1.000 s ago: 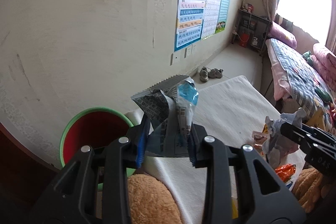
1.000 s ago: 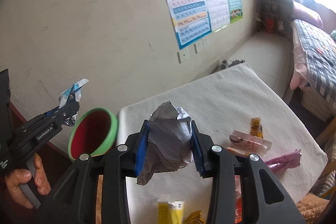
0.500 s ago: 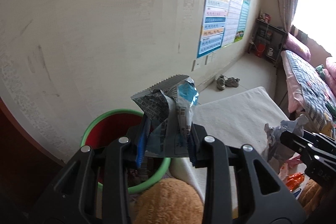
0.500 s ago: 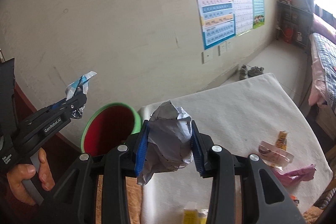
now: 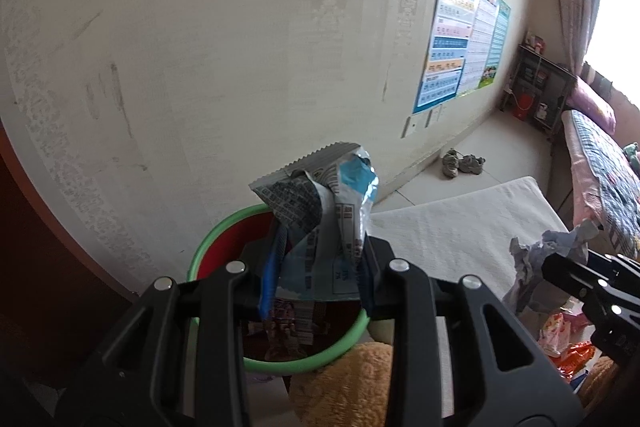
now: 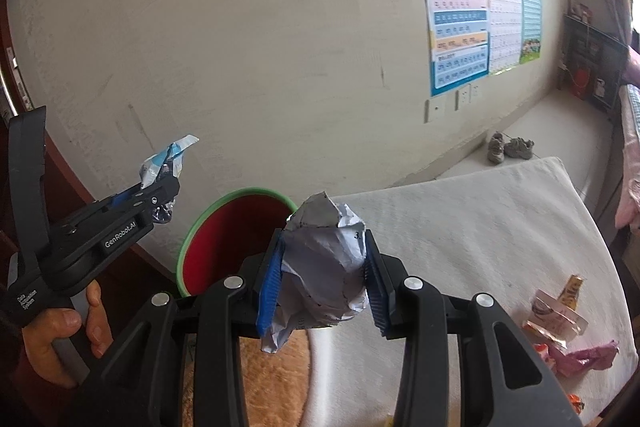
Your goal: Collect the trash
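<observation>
My left gripper [image 5: 318, 275] is shut on a crumpled blue and grey snack wrapper [image 5: 320, 215] and holds it above the red bin with a green rim [image 5: 280, 355]. That gripper also shows in the right wrist view [image 6: 162, 183], left of the bin [image 6: 224, 239]. My right gripper [image 6: 324, 287] is shut on a crumpled white paper ball [image 6: 326, 263], just right of the bin and over the table's left end. The right gripper also shows at the right edge of the left wrist view [image 5: 560, 267].
A white-clothed table [image 6: 460, 219] carries loose wrappers at its right end: a clear packet [image 6: 556, 315], a pink wrapper [image 6: 584, 357]. A brown furry cushion [image 5: 344, 387] lies below the bin. The wall [image 6: 280, 47] is close behind. A bed [image 5: 600, 179] stands far right.
Both grippers have swung left toward the bin. The left gripper with the wrapper now sits over the bin's opening; the right gripper with the paper ball has come up beside its rim.
</observation>
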Tool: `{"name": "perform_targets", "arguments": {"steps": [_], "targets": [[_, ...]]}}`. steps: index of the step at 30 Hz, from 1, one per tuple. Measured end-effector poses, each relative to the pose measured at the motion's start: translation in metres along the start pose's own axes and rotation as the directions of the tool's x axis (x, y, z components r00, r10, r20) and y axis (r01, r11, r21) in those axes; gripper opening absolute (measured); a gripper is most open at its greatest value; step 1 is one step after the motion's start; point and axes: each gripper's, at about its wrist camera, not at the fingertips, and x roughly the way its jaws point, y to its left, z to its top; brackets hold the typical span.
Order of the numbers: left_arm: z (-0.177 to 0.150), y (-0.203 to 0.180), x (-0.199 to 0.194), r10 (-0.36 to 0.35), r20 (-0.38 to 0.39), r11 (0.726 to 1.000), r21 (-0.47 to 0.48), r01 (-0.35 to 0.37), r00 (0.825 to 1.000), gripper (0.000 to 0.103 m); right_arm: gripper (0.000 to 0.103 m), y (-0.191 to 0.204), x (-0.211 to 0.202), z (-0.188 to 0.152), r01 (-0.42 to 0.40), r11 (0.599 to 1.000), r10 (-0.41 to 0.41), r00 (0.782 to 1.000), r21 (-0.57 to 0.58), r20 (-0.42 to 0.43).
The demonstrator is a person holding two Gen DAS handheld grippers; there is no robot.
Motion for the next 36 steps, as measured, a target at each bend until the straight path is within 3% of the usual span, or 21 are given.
{"name": "perform_targets", "arguments": {"steps": [36], "targets": [[-0.019,0.048,0.036,0.050,-0.097,0.997,-0.060,-0.056,0.994,0.031,0.038,0.044,0.059,0.019,-0.064,0.997,0.060,0.996,-0.053,-0.073]]}}
